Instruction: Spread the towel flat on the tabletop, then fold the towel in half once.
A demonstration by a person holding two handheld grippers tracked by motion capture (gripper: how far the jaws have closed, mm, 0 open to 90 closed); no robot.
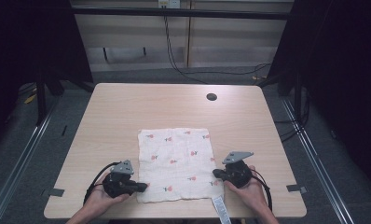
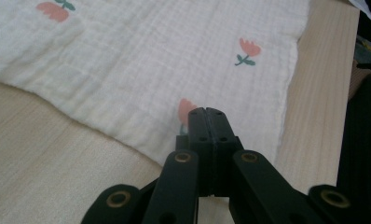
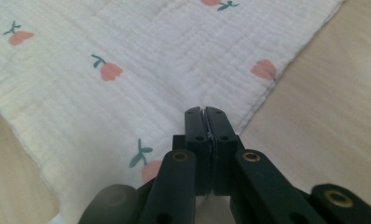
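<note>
Table [image 1: 127,107]: light wood, with a dark round hole [image 1: 211,97] near its far edge. Cloth [image 1: 176,161]: white muslin with small pink flower print, spread flat on the near half of the table, a white label [image 1: 219,208] at its near right corner. Left gripper [image 1: 145,187]: held low at the cloth's near left edge, jaws pressed fully together; whether any fabric is pinched cannot be told. Right gripper [image 1: 216,173]: at the cloth's right edge, jaws likewise closed tight, tips over the fabric.
</note>
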